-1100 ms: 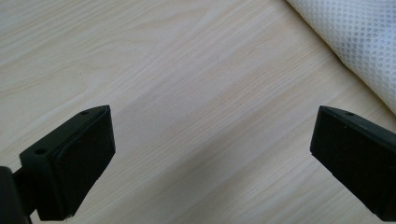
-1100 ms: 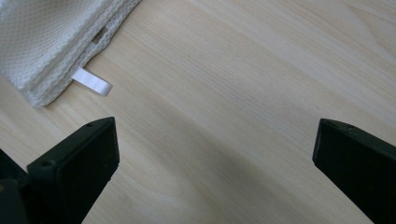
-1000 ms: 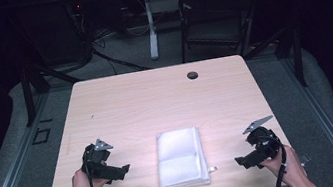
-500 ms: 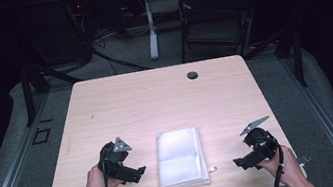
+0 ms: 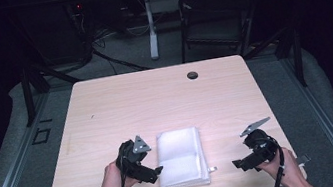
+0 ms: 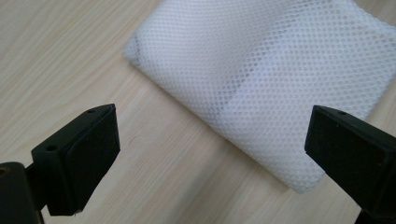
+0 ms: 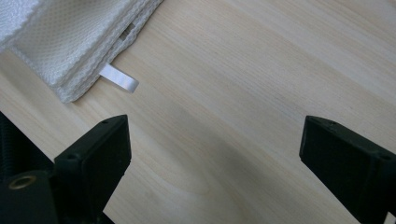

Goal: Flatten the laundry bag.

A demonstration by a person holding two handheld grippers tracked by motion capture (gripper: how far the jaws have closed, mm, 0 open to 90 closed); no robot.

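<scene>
Lying near the table's [image 5: 107,113] front edge, the folded mesh cloth [image 5: 180,157] runs front to back. The left gripper [image 5: 154,172], jaws apart, sits just beside its left edge, seemingly not touching. The right gripper [image 5: 239,164], jaws also apart though just closing slightly on nothing, stands farther off.

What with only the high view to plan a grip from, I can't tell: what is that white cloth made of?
Observer: The left gripper view shows the cloth is a fine open mesh, folded in layers.
Operator: Is the left gripper gripping it?
Observer: No. The left gripper is open. The cloth's edge lies ahead between its jaws, and the pads don't touch it.
Operator: And the right gripper?
Observer: The right gripper is open over bare table. Its jaws have just been closing a little, with nothing between them.
</scene>
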